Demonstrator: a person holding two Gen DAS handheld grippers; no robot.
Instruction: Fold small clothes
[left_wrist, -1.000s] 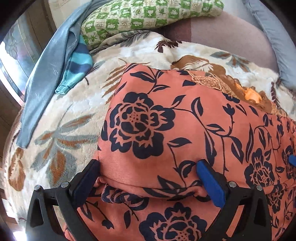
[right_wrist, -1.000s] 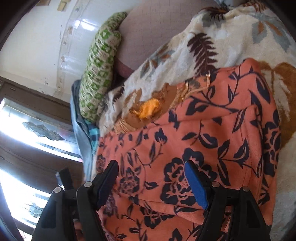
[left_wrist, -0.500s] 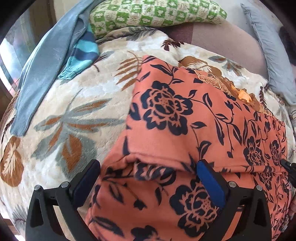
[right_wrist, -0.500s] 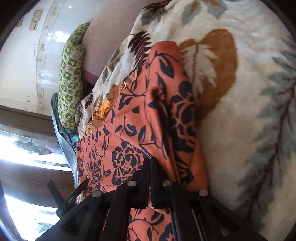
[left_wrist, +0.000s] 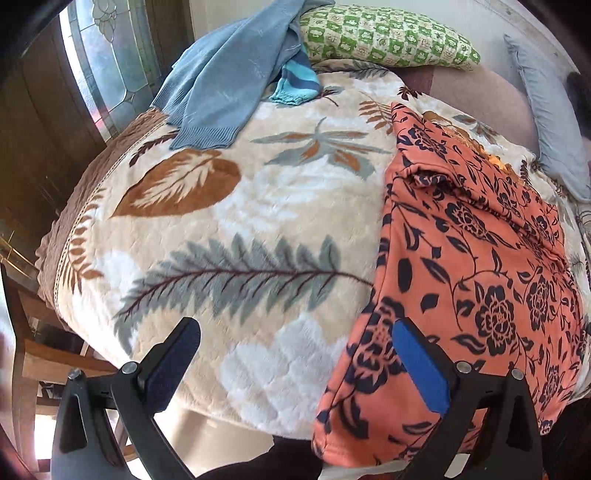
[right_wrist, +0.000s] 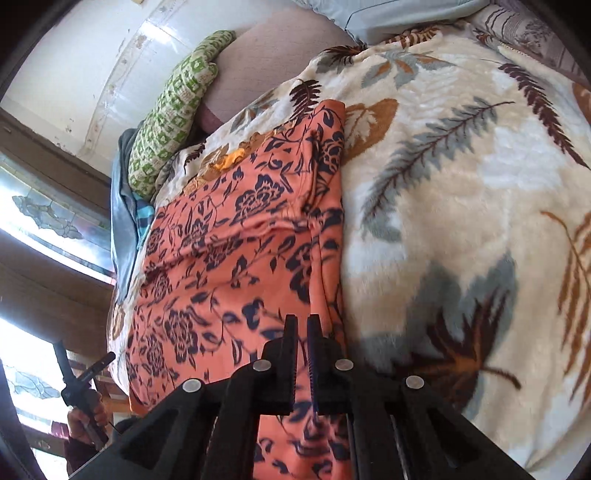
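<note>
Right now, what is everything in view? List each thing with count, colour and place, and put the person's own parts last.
Floral garment: one, orange with dark flowers, folded lengthwise on the blanket.
Blanket: one, cream with leaf print, covering the bed.
Sweater: one, blue, at the bed's far corner.
Striped cloth: one, teal and navy, beside the sweater.
Pillow: one, green and white check, at the head.
Grey pillow: one, far side.
Window: patterned glass.
Left gripper: open, over the blanket edge.
Right gripper: shut on the garment's edge.
</note>
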